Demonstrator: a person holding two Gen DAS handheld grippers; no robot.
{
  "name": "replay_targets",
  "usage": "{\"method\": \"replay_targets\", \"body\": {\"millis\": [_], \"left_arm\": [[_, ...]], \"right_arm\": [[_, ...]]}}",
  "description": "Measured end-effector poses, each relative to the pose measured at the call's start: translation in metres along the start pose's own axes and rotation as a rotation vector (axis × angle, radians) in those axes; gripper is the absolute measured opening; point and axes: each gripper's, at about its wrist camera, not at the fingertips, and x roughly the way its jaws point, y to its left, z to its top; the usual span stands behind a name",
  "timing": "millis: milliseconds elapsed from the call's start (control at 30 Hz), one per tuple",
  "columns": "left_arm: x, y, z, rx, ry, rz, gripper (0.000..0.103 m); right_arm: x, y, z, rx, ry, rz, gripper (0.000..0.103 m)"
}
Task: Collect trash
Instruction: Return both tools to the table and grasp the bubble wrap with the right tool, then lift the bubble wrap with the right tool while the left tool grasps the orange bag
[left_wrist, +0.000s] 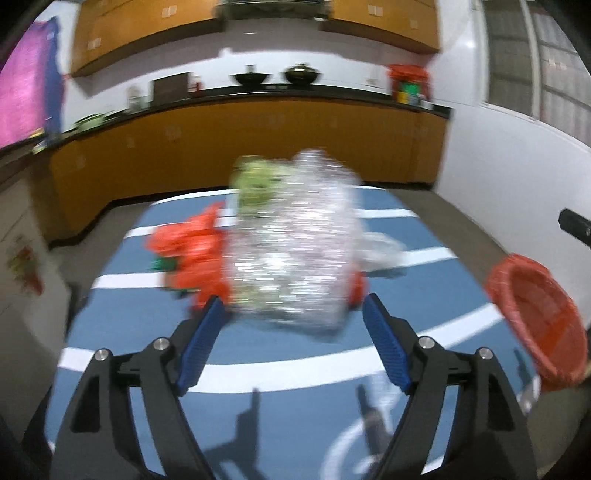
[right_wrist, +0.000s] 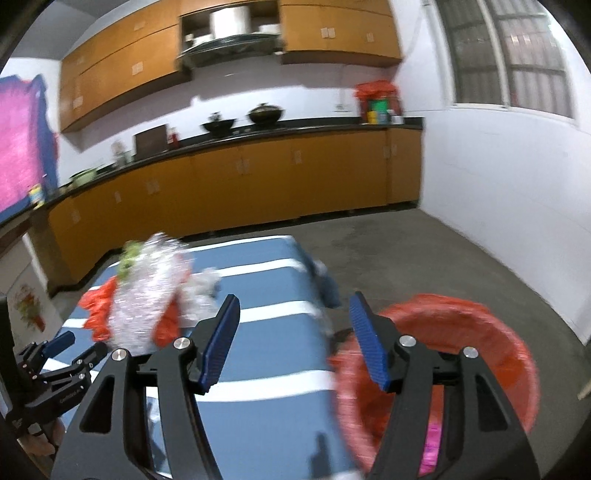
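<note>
The trash lay in a heap on the blue, white-striped bench (left_wrist: 280, 413): a crinkled clear plastic bottle (left_wrist: 295, 251) standing tallest, with a green scrap (left_wrist: 255, 184) near its top, a crumpled orange plastic bag (left_wrist: 192, 251) touching its left side, and a clear wrapper (left_wrist: 380, 251) just beside it on the right. Motion blur smeared all of it, so finer detail could not be told.

The left gripper (left_wrist: 293, 314) hung right in front of the bottle with its jaws spread wide, the blue pads flanking the bottle's lower end but pinching nothing. The right gripper (right_wrist: 293, 306) also had its jaws spread and empty, held over the bench's right edge, with the red-lined trash bin (right_wrist: 480, 332) on the floor just below and to the right. Something pink (right_wrist: 432, 443) showed inside the bin.

The step in hand appeared to be the reach for the bottle, with no grasp yet made. The next move would call for easing the left jaws forward around the bottle's body, closing gently since thin plastic would crush and could slip, then carrying it rightward over the bin's rim.
</note>
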Motion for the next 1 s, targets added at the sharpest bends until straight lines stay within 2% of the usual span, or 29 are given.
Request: {"method": "replay_targets", "body": {"millis": [167, 333, 567, 667, 800, 833, 867, 900, 1000], "left_arm": [[-0.003, 0.055, 0.001, -0.081, -0.012, 0.078, 0.077], [-0.007, 0.097, 0.0, -0.134, -0.024, 0.136, 0.077], [-0.004, 0.132, -0.005, -0.192, -0.016, 0.168, 0.077], [-0.001, 0.138, -0.007, -0.203, -0.01, 0.169, 0.077], [0.007, 0.14, -0.009, -0.21, 0.0, 0.159, 0.077], [0.009, 0.139, -0.009, -0.209, 0.001, 0.155, 0.077], [0.01, 0.138, -0.009, -0.208, 0.001, 0.153, 0.077], [0.011, 0.137, -0.009, -0.206, 0.003, 0.149, 0.077], [0.014, 0.134, -0.009, -0.203, 0.007, 0.139, 0.077]], "right_arm": [[0.041, 0.057, -0.001, -0.035, 0.068, 0.116, 0.062], [0.08, 0.103, -0.006, -0.07, 0.122, 0.166, 0.062], [0.125, 0.134, -0.011, -0.06, 0.182, 0.164, 0.062], [0.135, 0.139, -0.011, -0.069, 0.195, 0.146, 0.066], [0.147, 0.146, -0.016, -0.097, 0.218, 0.136, 0.066], [0.149, 0.147, -0.017, -0.101, 0.224, 0.142, 0.064], [0.149, 0.148, -0.019, -0.105, 0.232, 0.152, 0.054], [0.15, 0.148, -0.019, -0.108, 0.238, 0.156, 0.047], [0.144, 0.151, -0.021, -0.122, 0.23, 0.17, 0.033]]}}
